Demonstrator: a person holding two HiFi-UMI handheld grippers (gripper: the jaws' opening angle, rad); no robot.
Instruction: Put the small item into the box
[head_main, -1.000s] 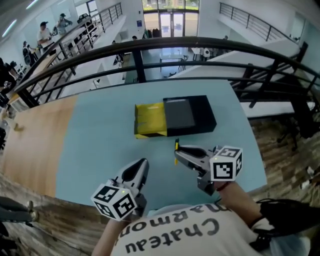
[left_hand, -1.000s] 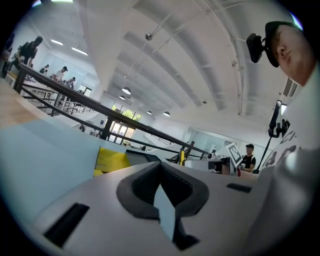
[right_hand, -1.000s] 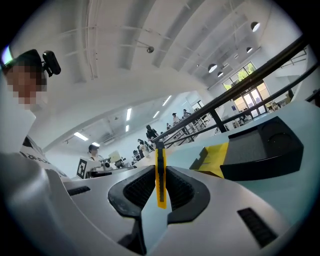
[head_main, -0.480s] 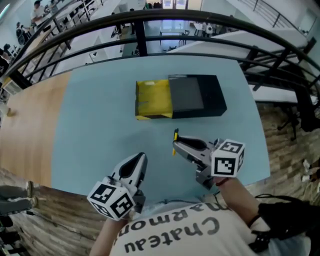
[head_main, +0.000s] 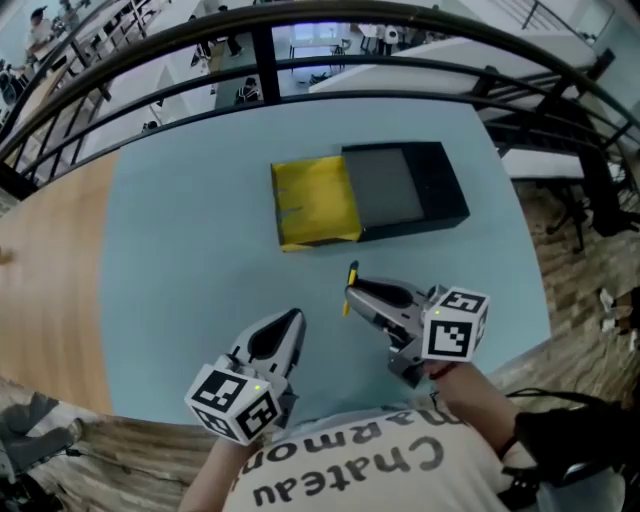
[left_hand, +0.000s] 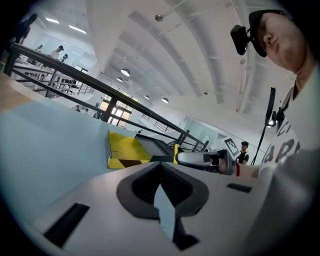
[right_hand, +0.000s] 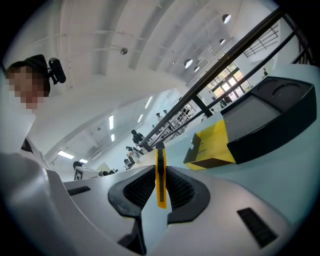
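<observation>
A slim yellow utility knife (head_main: 352, 279) stands on edge between the pads of my right gripper (head_main: 349, 297), which is shut on it a little above the pale blue table (head_main: 180, 250). From the right gripper view the knife (right_hand: 160, 175) sticks up past the pads. The box lies just beyond it: a black sleeve (head_main: 412, 188) with a yellow inner tray (head_main: 314, 201) slid out to the left. My left gripper (head_main: 291, 322) hovers near the front edge, jaws together and holding nothing. The left gripper view shows the yellow tray (left_hand: 125, 149) ahead.
A bare wooden tabletop (head_main: 45, 290) adjoins the blue one on the left. A dark curved railing (head_main: 330, 20) runs behind the far edge, with a drop to a lower floor beyond. The table's right edge (head_main: 530, 270) lies close to my right gripper.
The head view has shifted, so the box now looks larger and nearer. Both grippers keep almost the same place, and the knife stays in the right one.
</observation>
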